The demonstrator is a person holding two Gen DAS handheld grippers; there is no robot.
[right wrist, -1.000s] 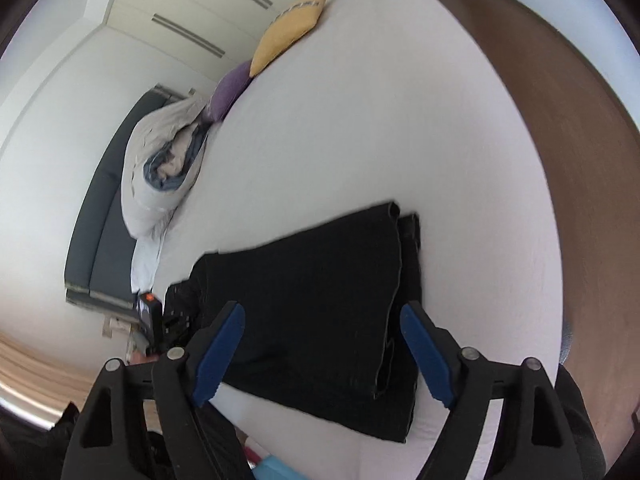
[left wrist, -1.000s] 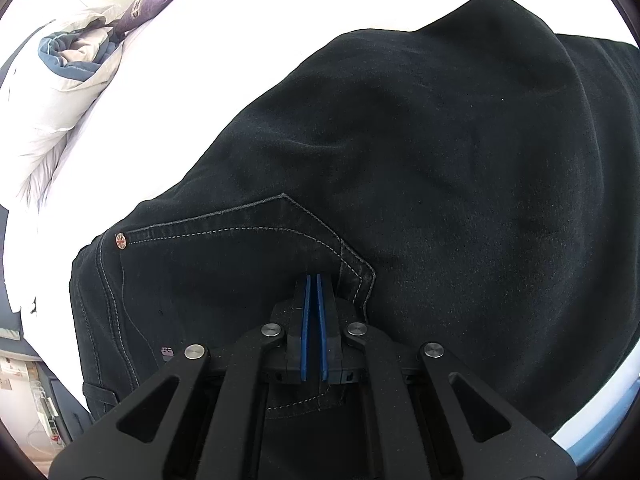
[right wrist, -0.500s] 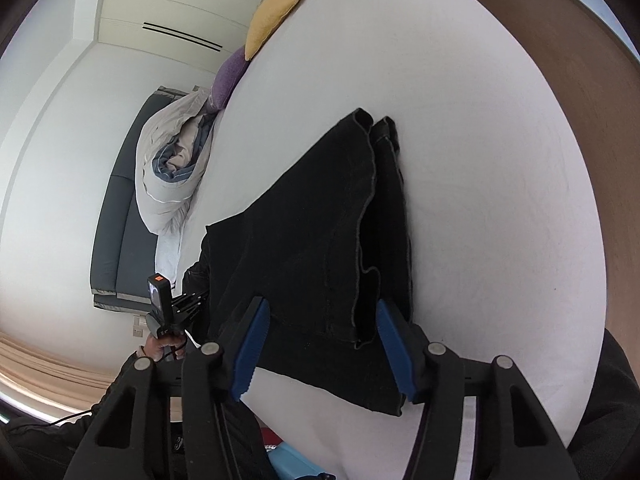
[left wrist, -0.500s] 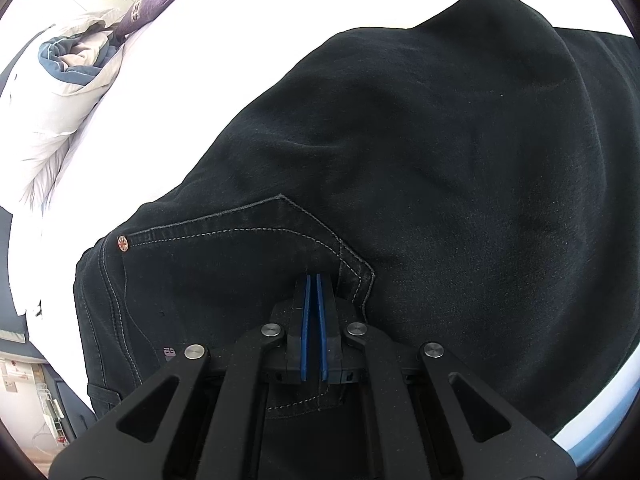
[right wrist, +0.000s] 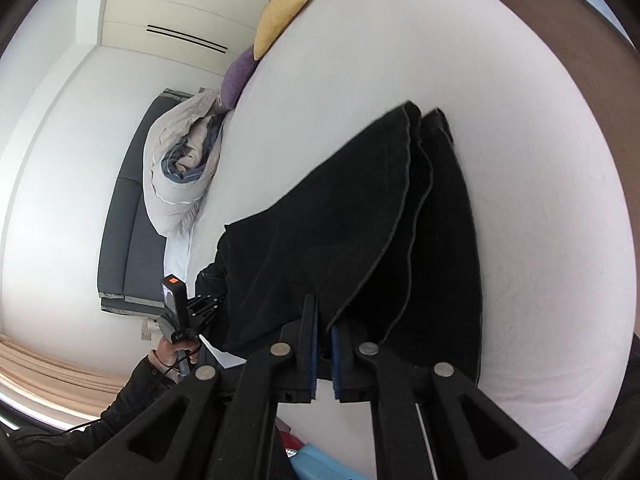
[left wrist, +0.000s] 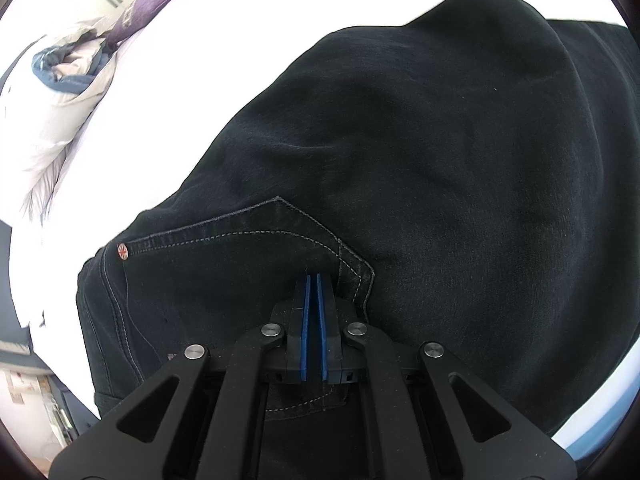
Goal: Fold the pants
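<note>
Black pants point(left wrist: 420, 168) lie folded on a white bed point(left wrist: 192, 92). My left gripper point(left wrist: 314, 280) is shut on the waist end by the stitched back pocket point(left wrist: 224, 256). In the right wrist view the pants point(right wrist: 360, 216) stretch away from me, with the leg hems at the far end. My right gripper point(right wrist: 324, 320) is shut on the near edge of the pants' top layer, which rises off the bed. The left gripper point(right wrist: 200, 308) and the hand that holds it show at the pants' left end.
A bundled white and blue duvet point(right wrist: 180, 168), a purple pillow point(right wrist: 238, 76) and a yellow pillow point(right wrist: 280, 28) lie at the far side of the bed point(right wrist: 540, 280). A dark sofa point(right wrist: 124, 216) stands beyond. The bed edge runs along the near side.
My right gripper moved down to the pants' near edge and closed on the top layer. The left gripper stayed shut at the pocket.
</note>
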